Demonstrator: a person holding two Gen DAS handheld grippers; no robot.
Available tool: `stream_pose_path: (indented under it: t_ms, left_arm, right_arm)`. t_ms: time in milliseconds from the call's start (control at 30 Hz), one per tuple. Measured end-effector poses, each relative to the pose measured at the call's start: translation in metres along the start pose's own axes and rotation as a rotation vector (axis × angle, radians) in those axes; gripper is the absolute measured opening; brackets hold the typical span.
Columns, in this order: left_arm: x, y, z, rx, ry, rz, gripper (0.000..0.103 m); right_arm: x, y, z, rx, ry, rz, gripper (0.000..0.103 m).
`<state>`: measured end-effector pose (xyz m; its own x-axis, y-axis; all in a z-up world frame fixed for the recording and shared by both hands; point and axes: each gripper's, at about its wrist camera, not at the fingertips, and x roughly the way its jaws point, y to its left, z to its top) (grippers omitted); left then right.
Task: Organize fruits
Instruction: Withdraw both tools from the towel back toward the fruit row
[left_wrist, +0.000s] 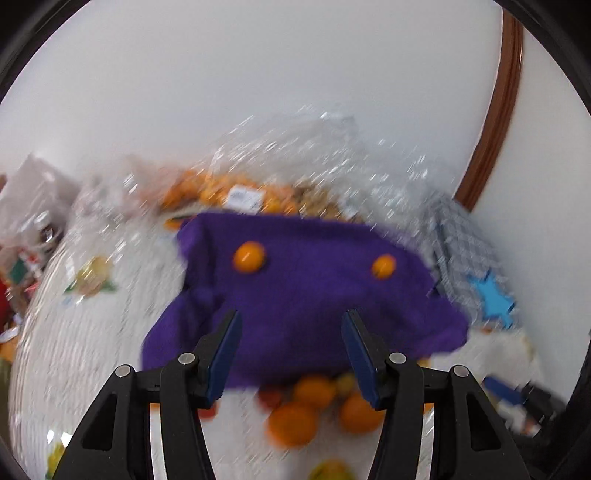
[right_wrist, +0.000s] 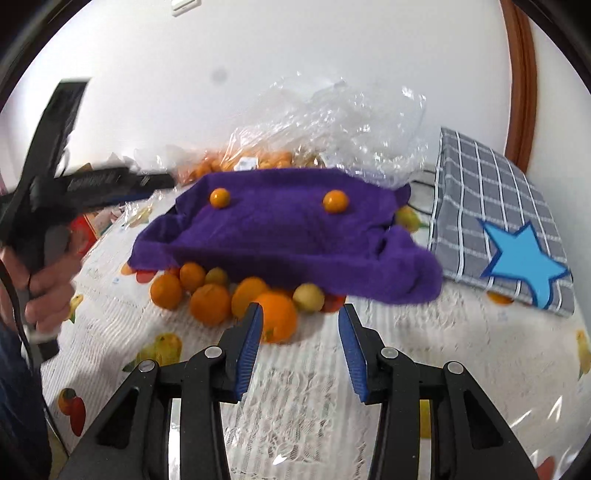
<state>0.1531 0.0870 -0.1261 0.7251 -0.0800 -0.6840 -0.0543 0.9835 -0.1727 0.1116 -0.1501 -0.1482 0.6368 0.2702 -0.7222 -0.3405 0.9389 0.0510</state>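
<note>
A purple towel (right_wrist: 280, 236) covers a raised surface, with two small orange fruits (right_wrist: 220, 198) (right_wrist: 335, 201) on top. In front of it lies a pile of oranges (right_wrist: 275, 314) and small yellow-green fruits (right_wrist: 308, 297). My right gripper (right_wrist: 299, 314) is open, just before the pile, with the front orange between its tips. My left gripper (left_wrist: 291, 321) is open and empty above the towel (left_wrist: 303, 295); the left wrist view is blurred and shows both small fruits (left_wrist: 249, 257) (left_wrist: 383, 266) and the pile (left_wrist: 295, 421). The left gripper also shows at the left of the right wrist view (right_wrist: 159, 181).
A clear plastic bag (right_wrist: 332, 122) with more oranges stands behind the towel. A grey checked cloth box with a blue star (right_wrist: 517, 254) stands at the right. The table has a white lace cloth with fruit prints (right_wrist: 314, 387). A white wall is behind.
</note>
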Motion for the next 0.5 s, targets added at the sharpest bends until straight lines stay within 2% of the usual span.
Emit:
stream_pose_path:
  t_ms: [100,233,433,500]
  left_arm:
    - [-0.009,0.013,-0.023,-0.008,0.023,0.021,0.054]
    - [-0.016,0.028,-0.044,-0.031,0.034,0.008,0.054]
    - [-0.006,0.039,-0.067,-0.072,0.064,-0.001,0.054]
    - [-0.004,0.041,-0.072,-0.074,0.057,-0.002,0.054]
  right_arm:
    - [0.001,0.002,-0.008,-0.005,0.009,-0.003,0.044]
    - [0.002,0.004,-0.013,-0.029,0.024,-0.006,0.046]
    - [0.008,-0.001,-0.016,0.014,0.045,-0.002,0.046]
    - [0.007,-0.002,-0.016,0.002,0.028,-0.031,0.046]
